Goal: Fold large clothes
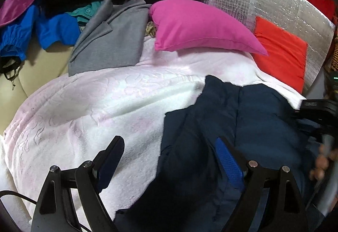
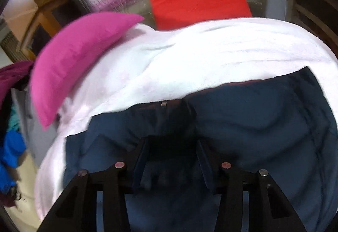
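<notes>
The navy garment (image 1: 243,126) is lying bunched at lower right on the white blanket (image 1: 95,105); the left gripper (image 1: 169,160) is hovering wide open and empty; the right gripper (image 2: 172,160), half-open, is pressing into cloth, risking a multi-layer pinch.

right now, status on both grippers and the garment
Left gripper open above the dark navy padded garment. Right gripper open, low over it. Garment unfolded on white fleece blanket; magenta pillow behind.
</notes>
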`<state>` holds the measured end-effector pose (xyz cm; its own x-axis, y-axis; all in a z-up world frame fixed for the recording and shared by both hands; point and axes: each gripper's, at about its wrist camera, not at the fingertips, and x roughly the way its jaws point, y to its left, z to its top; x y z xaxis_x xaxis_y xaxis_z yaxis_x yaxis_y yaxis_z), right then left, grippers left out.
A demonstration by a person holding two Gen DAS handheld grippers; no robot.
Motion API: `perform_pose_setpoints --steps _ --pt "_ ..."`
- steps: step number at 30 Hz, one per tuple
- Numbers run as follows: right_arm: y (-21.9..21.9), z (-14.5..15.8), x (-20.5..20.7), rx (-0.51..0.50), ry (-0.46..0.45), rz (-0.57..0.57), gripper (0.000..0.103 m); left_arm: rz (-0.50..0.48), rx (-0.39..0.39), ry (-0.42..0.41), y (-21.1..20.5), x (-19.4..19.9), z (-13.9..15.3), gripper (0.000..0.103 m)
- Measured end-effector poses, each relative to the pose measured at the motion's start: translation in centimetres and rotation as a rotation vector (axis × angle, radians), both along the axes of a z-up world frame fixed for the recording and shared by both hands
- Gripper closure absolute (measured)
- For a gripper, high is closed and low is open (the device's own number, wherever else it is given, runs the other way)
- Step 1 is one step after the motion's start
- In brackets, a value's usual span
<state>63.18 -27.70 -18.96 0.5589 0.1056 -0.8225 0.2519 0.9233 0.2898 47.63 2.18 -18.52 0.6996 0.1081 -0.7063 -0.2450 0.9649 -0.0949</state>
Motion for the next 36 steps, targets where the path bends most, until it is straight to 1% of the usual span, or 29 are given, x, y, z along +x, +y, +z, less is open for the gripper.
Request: perform_pose_setpoints --steps 1,3,5,7,9,10,11,12,13,14,16,19,20,21,22,24,25,26,28,29,30,32,34,36 --pt "-0.1 -0.9 0.9 -0.006 0.028 -0.003 0.053 -0.008 0.001 0.003 -0.3 0.0 0.0 0.015" --pt "-0.4 -1.7 1.4 0.0 0.044 -0.004 0.053 -0.028 0.006 0.01 -0.7 0.3 -0.1 0.015" --pt "-0.7 -1.7 1.1 0.022 0.043 0.002 0.053 -0.044 0.005 0.025 -0.9 0.5 -0.3 0.015" --pt "-0.8 -1.2 0.4 0.013 0.038 0.021 0.053 -0.048 0.001 0.04 -1.1 0.6 -0.6 0.015" --pt "-1.2 0.1 -1.1 0.035 -0.005 0.034 0.052 -0.041 -0.002 0.044 -0.9 0.5 -0.6 0.015" --pt "-1.9 1.0 -1.9 0.052 -0.048 0.034 0.052 -0.04 -0.003 0.044 -0.9 0.4 -0.6 0.015" --pt "-3.0 2.3 -3.4 0.053 -0.116 0.017 0.052 -0.039 -0.002 0.043 -0.9 0.4 -0.6 0.015" --pt "-3.8 3.0 -4.4 0.036 -0.153 -0.005 0.05 -0.035 0.001 0.04 -0.9 0.3 -0.6 0.015" --pt "-4.9 3.8 -5.6 -0.006 -0.182 -0.042 0.045 -0.033 0.002 0.039 -0.8 0.2 -0.6 0.015" --pt "-5.9 4.1 -6.4 -0.042 -0.188 -0.069 0.044 -0.032 0.001 0.041 -0.8 0.2 -0.6 0.015" --pt "-7.9 3.7 -7.1 -0.083 -0.156 -0.11 0.044 -0.033 0.002 0.059 -0.8 0.4 -0.9 0.015" --pt "-11.7 0.3 -7.3 -0.059 0.015 -0.183 0.044 -0.063 0.025 0.14 -1.5 1.4 -2.4 0.015" --pt "-12.6 -1.1 -7.5 -0.024 0.065 -0.19 0.046 -0.076 0.031 0.159 -1.8 1.6 -2.9 0.015" --pt "-13.2 -1.9 -7.9 0.016 0.063 -0.191 0.046 -0.079 0.042 0.158 -2.0 1.6 -2.9 0.015" --pt "-13.2 -1.8 -8.6 0.021 0.036 -0.192 0.046 -0.078 0.052 0.15 -2.1 1.5 -2.7 0.015" --pt "-12.5 -0.8 -10.3 -0.012 -0.009 -0.174 0.045 -0.102 0.059 0.124 -2.4 1.2 -2.1 0.015" --pt "-12.0 -0.3 -11.2 -0.029 -0.031 -0.163 0.041 -0.109 0.061 0.116 -2.5 1.0 -1.9 0.015" --pt "-11.2 0.6 -12.8 -0.067 -0.073 -0.139 0.035 -0.117 0.07 0.106 -2.7 0.7 -1.7 0.015" --pt "-9.6 1.7 -14.8 -0.14 -0.121 -0.099 0.033 -0.146 0.109 0.084 -3.4 -0.2 -1.0 0.015" --pt "-8.8 2.5 -16.9 -0.194 -0.148 -0.075 0.033 -0.157 0.126 0.077 -3.7 -0.5 -0.8 0.015" --pt "-8.2 3.1 -18.4 -0.227 -0.164 -0.06 0.032 -0.174 0.152 0.064 -4.0 -1.4 -0.4 0.015" --pt "-7.0 4.4 -21.8 -0.295 -0.197 -0.043 0.027 -0.202 0.181 0.037 -4.5 -3.2 0.1 0.015" --pt "-6.6 6.0 -25.9 -0.344 -0.236 -0.034 0.024 -0.239 0.181 -0.008 -4.9 -5.9 1.1 0.015" --pt "-6.4 7.4 -28.6 -0.393 -0.273 -0.033 0.019 -0.253 0.177 -0.046 -5.2 -8.6 2.5 0.015"
